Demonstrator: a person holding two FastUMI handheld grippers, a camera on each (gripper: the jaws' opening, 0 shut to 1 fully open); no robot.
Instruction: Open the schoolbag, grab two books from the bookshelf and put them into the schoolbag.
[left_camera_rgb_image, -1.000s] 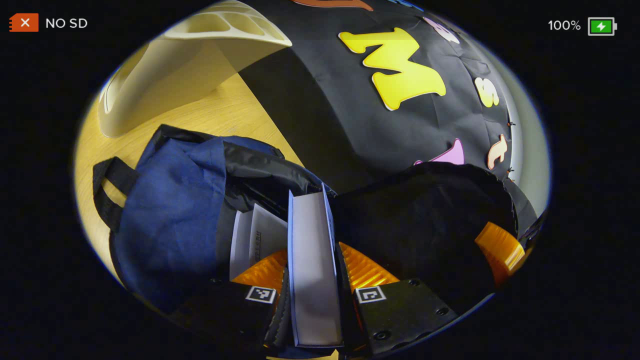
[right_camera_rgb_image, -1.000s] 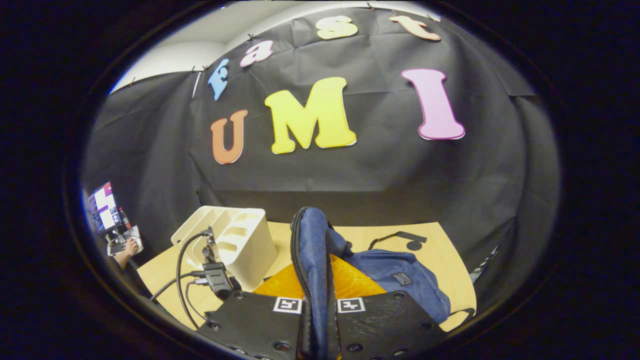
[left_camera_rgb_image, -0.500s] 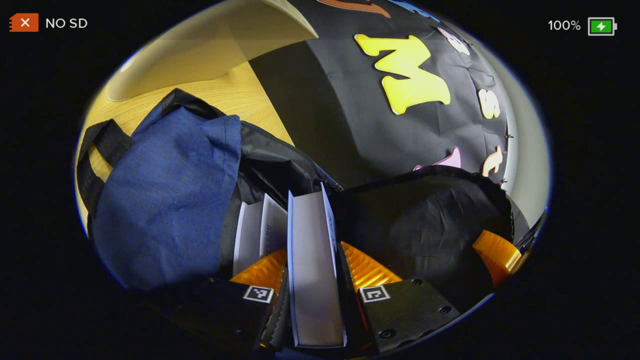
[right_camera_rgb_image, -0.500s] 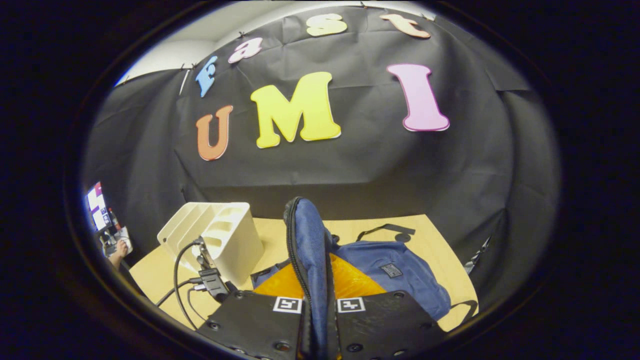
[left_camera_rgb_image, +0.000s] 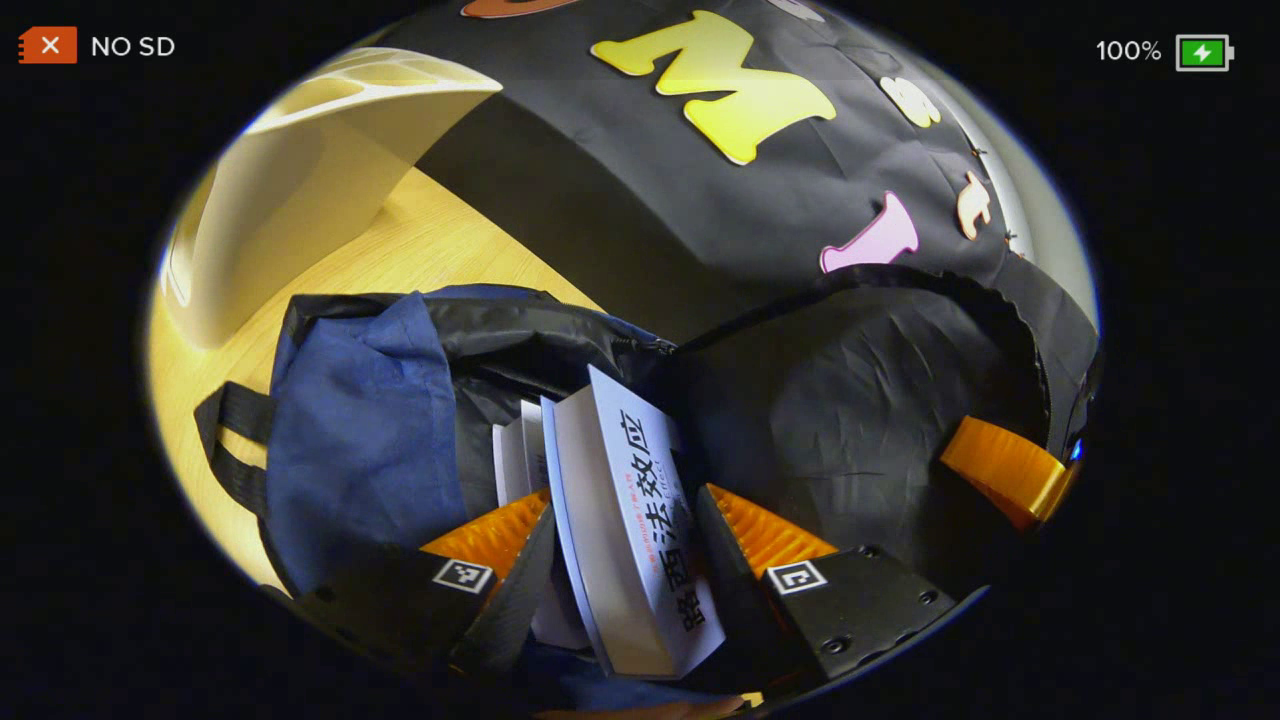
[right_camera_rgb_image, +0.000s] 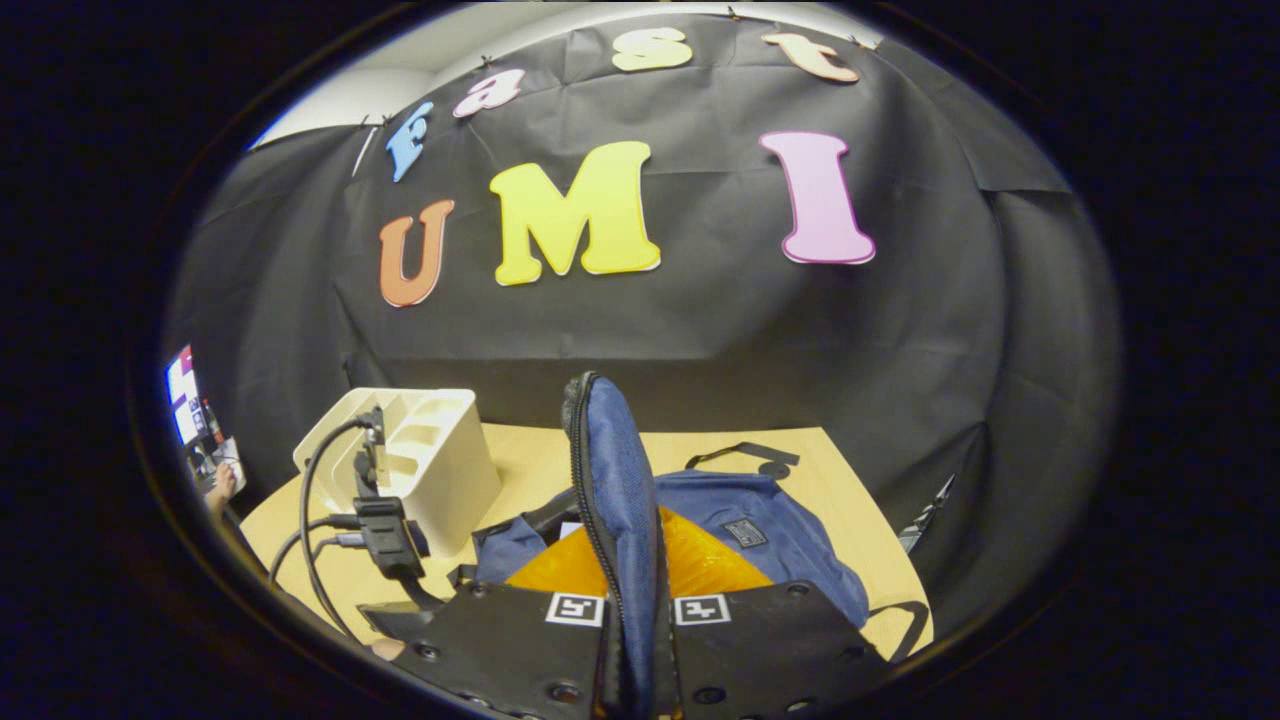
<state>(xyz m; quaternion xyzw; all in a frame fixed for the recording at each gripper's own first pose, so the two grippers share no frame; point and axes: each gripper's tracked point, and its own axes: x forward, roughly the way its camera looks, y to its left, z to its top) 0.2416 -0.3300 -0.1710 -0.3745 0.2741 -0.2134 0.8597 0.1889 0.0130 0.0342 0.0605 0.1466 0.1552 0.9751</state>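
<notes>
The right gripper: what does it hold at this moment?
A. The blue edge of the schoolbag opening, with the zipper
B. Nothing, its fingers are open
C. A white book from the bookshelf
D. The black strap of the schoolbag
A: in the right gripper view, the right gripper has both fingers pressed on the raised blue flap of the schoolbag, whose zipper runs along the flap's edge.

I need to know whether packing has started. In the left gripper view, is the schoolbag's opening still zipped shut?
No. The schoolbag gapes open, and a white book between the left gripper's spread jaws leans into its dark interior.
</notes>
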